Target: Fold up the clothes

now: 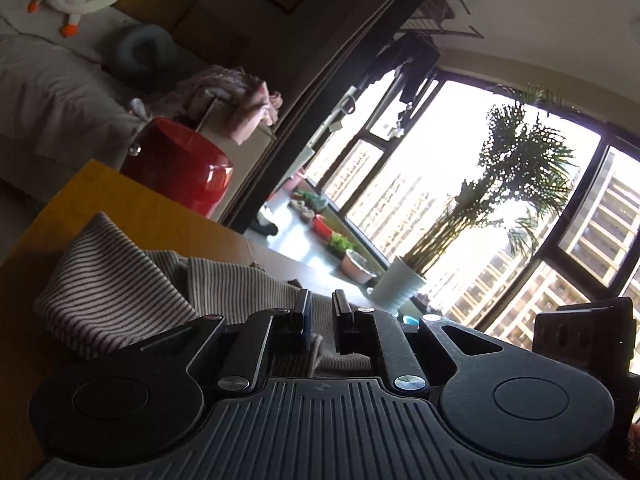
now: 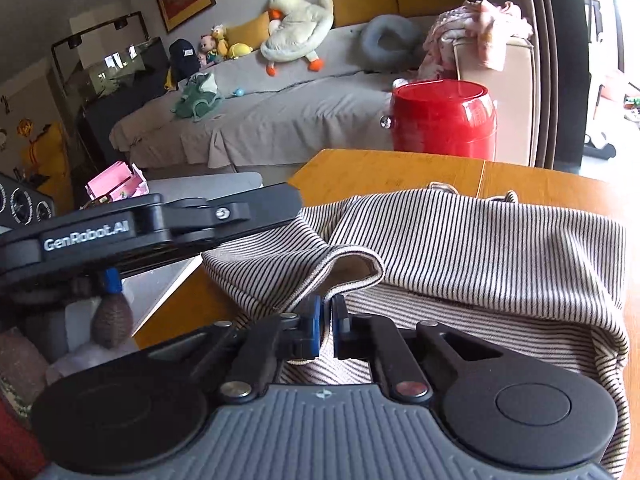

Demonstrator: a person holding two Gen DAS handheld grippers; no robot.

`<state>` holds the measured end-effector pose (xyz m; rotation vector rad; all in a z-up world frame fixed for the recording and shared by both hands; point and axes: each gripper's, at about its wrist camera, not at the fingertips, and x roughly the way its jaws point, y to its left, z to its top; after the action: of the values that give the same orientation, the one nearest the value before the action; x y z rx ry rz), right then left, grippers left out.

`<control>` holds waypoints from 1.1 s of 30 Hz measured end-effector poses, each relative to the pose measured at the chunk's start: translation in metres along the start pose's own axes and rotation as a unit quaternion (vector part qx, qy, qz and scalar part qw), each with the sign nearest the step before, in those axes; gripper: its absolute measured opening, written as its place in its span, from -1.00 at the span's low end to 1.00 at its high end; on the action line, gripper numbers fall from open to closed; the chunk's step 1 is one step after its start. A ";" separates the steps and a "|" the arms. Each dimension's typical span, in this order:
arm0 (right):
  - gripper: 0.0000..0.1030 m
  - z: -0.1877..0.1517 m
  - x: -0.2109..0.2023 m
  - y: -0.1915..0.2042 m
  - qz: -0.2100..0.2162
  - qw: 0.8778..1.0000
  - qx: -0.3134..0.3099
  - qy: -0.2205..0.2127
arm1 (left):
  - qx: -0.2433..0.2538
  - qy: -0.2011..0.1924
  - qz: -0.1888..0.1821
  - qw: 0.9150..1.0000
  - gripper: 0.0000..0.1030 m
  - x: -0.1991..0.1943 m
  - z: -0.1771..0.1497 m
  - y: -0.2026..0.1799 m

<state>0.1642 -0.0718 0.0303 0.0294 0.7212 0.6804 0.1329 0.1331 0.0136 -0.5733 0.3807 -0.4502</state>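
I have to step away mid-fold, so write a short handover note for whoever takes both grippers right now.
Left gripper: shut on the striped garment, a fold of its cloth between the fingers.
Right gripper: shut on the striped garment too, pinching the near edge by a turned-up flap.
Garment: lies rumpled on the wooden table, partly doubled over, one side hanging off the near right edge. The red stool and the sofa stand beyond the table.
Done: both grips taken.
Left: likely to lift, spread and make neat folds; no tidy fold shows yet.
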 end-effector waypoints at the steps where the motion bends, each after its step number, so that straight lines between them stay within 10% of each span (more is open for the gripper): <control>1: -0.92 0.002 -0.002 -0.002 -0.004 1.000 0.002 -0.004 | -0.003 -0.004 -0.001 1.000 -0.79 -0.002 0.001 0.000; 5: -0.93 0.013 -0.013 -0.015 -0.026 0.999 0.007 -0.024 | -0.021 -0.011 0.001 1.000 -0.55 -0.004 0.003 0.004; 13: -0.93 0.024 -0.032 -0.047 -0.064 0.996 0.031 -0.045 | -0.019 0.016 0.002 1.000 0.53 0.001 -0.016 -0.013; 21: -0.93 0.049 -0.043 -0.048 -0.072 0.994 0.006 -0.080 | 0.060 0.088 -0.025 0.994 0.81 0.019 -0.055 -0.048; 33: -0.94 0.091 -0.059 -0.071 -0.137 0.978 -0.036 -0.152 | 0.028 0.138 0.019 0.990 0.90 0.039 -0.064 -0.024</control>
<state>0.2281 -0.1443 0.1173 -0.0315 0.3954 0.4251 0.1283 0.0681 -0.0304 -0.4491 0.6396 -0.5031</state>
